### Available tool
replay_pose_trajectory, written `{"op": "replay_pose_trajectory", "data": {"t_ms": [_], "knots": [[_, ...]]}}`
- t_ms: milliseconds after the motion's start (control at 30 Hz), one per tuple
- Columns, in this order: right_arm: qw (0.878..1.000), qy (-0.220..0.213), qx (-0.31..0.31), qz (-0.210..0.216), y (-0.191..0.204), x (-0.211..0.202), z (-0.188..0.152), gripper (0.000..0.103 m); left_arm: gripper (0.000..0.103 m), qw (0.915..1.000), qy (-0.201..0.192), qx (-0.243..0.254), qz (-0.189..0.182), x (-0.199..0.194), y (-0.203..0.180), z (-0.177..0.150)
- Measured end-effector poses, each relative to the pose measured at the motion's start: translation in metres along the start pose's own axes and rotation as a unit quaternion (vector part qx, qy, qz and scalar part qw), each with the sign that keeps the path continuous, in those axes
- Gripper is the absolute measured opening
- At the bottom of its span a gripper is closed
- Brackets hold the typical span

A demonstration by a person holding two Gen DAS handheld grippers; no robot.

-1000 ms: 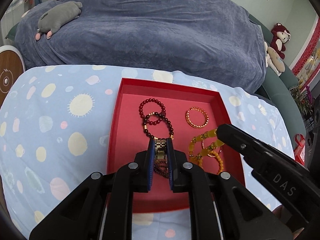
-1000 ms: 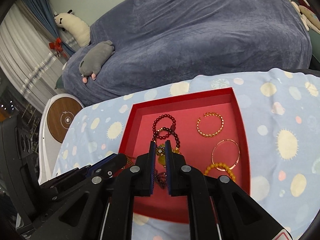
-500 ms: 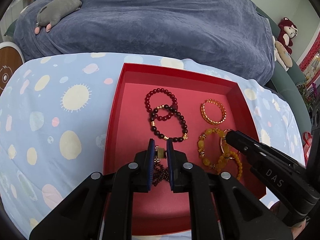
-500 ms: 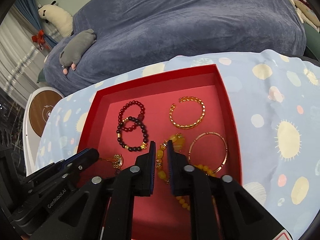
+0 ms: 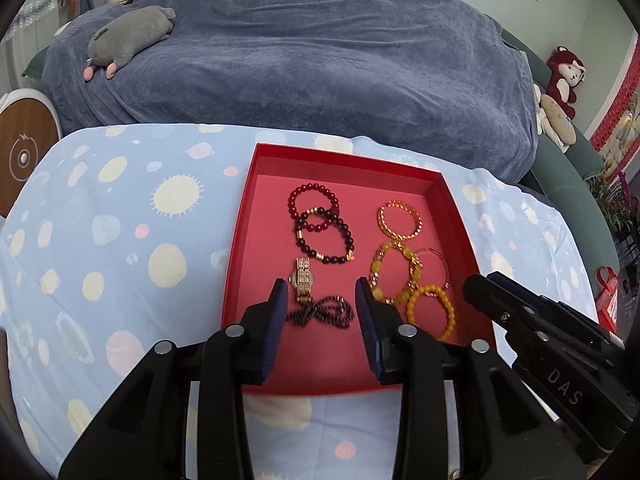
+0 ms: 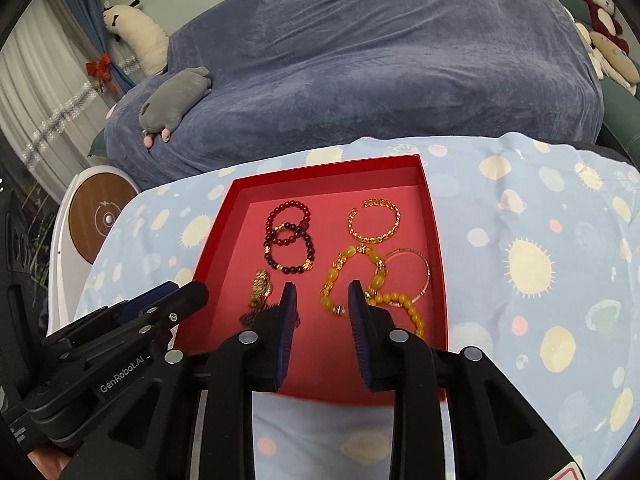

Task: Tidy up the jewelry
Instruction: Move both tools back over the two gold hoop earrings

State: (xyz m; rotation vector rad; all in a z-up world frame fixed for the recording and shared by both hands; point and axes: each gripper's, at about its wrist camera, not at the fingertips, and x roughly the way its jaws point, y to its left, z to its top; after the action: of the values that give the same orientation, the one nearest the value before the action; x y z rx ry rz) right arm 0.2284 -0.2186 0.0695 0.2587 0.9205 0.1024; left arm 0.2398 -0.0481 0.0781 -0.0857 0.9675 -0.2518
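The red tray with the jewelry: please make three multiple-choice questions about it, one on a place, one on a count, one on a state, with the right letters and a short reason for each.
1. Where does the gold watch lie in the red tray?
A. near-left part, beside the dark bead string
B. far-right corner
C. outside, on the cloth

2. How many dark red bead bracelets lie in the tray?
A. one
B. two
C. four

3. How do the jaws of the left gripper stand?
A. clamped on the watch
B. apart, holding nothing
C. clamped on the tray wall

Answers: 1 A, the watch touches the dark string at the near left. 2 B, two overlapping rings show. 3 B, a gap shows and the watch lies free.
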Motion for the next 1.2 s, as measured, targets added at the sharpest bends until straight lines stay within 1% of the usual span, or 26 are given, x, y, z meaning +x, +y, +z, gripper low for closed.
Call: {"op": "replay_pose_trajectory", "data": {"t_ms": [133,233,333,600,767,967,1200], "knots": [[1.000,-0.002,-0.004,0.000,0.002,-0.024,-0.020,0.027,0.033,1.0000,0.000,0.006,-0.001,-0.020,0.000,-0.022],[1.000,0.003,0.002,-0.001,-0.002,-0.040,-0.043,0.027,0.033,0.9999,0.006,0.008,-0.002,-0.029,0.000,-0.040],[1.000,0.014,0.012,-0.008,-0.011,-0.051,-0.071,0.027,0.033,0.9998,0.018,0.010,0.001,-0.037,0.002,-0.066],[0.997,0.048,0.045,-0.029,-0.036,-0.063,-0.136,0.027,0.033,0.9986,0.052,0.004,0.007,-0.044,0.007,-0.123],[0.995,0.070,0.054,-0.042,-0.046,-0.061,-0.169,0.027,0.033,0.9980,0.061,0.007,0.012,-0.047,0.004,-0.151],[0.994,0.083,0.055,-0.050,-0.049,-0.054,-0.187,0.027,0.033,0.9970,0.076,0.009,0.015,-0.045,0.001,-0.174],[0.993,0.088,0.054,-0.054,-0.048,-0.050,-0.194,0.027,0.033,0.9964,0.082,0.014,0.016,-0.045,-0.003,-0.184]]}}
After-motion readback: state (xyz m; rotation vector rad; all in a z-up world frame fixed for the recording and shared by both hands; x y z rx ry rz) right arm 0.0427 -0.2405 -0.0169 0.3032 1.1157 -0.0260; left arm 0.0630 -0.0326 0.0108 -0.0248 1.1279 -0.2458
